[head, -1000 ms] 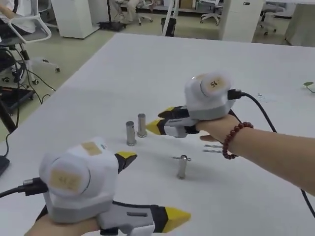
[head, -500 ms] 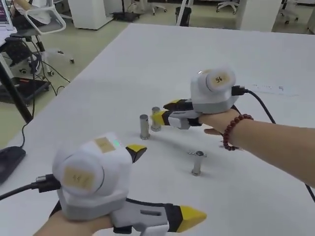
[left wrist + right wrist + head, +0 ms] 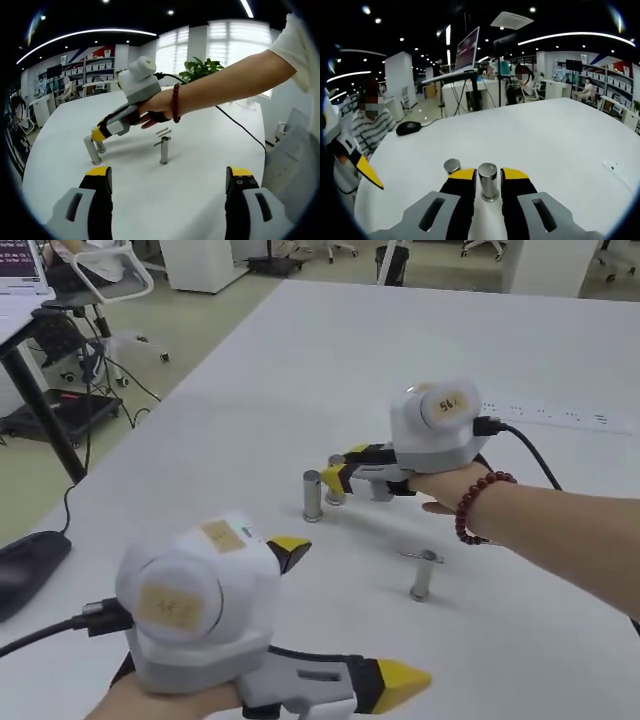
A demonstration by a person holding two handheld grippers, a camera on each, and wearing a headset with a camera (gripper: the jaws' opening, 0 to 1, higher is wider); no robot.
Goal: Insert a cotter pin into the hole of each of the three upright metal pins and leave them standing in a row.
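At the bottom of the head view, you are holding the left gripper (image 3: 345, 615) low over the white table (image 3: 250, 390), its yellow-tipped jaws spread wide and carrying nothing. Just beyond it, right of centre, one fitted pin (image 3: 424, 578) is standing upright with a cotter pin (image 3: 418, 555) lying crosswise through its top. Past that, in the middle of the left gripper view, two loose cotter pins (image 3: 162, 132) are lying flat on the table just under your right hand. Farther on, at the centre of the head view, the right gripper (image 3: 340, 468) is reaching leftward to the two bare pins. Its own view is showing the jaws drawn narrow, one on each side of the farther bare pin (image 3: 488, 182), whose long axis is running straight up between them. Whether the pads are actually pressing on it, you cannot tell. The other bare pin (image 3: 452, 165) is standing just beside it, off the left jaw at lower centre-left of that view. No hole is showing on either bare pin from these angles. The coming move is likely turning on this pairing: your right gripper is at the bare pins, bracketing a vertical shaft. Your left, well apart and empty, is free to fetch a loose cotter pin and bring it in sideways, across that upright axis. Two of the three pins are waiting to be fitted.
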